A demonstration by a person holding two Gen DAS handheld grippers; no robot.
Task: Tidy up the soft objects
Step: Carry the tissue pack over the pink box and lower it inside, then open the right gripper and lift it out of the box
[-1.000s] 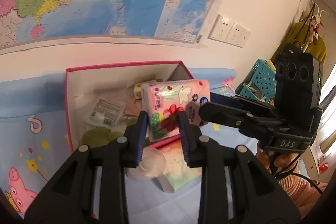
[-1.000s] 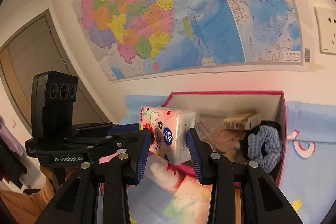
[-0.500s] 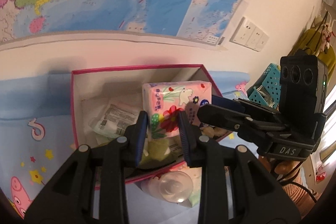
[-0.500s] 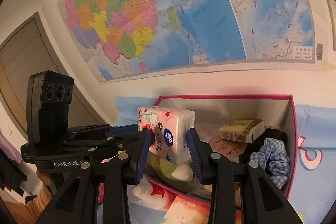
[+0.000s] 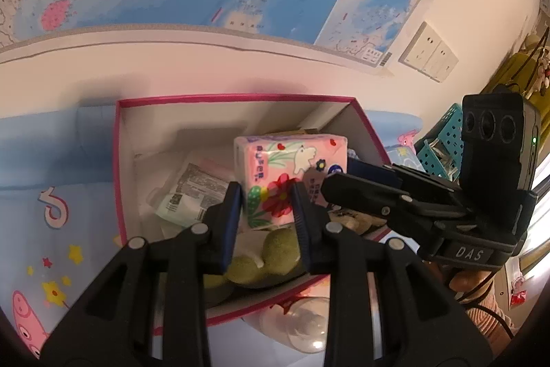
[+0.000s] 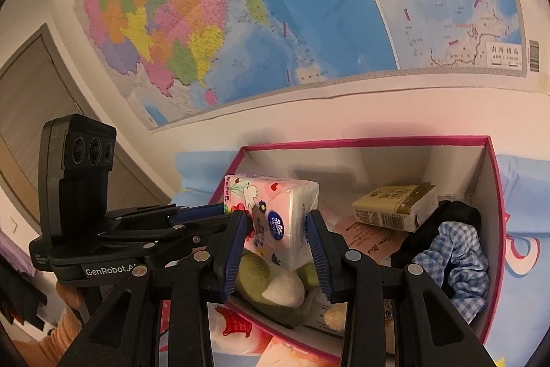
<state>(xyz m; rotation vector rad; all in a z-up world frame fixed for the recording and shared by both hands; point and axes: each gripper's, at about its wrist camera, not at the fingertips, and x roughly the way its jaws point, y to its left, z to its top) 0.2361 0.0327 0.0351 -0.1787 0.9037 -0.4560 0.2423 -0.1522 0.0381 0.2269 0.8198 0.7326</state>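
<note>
Pink tissue pack [image 5: 290,181] is clamped by both grippers [image 5: 266,212] [image 6: 276,241] above the box [image 5: 117,167]; lowering and release are called for next.

Warm, dim indoor light; strong fisheye bending and dark vignette at edges.

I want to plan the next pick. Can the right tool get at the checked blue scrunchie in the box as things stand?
Probably not yet. The right tool is shut on the tissue pack, which the left tool also grips. The scrunchie itself lies uncovered in the open pink box.
</note>
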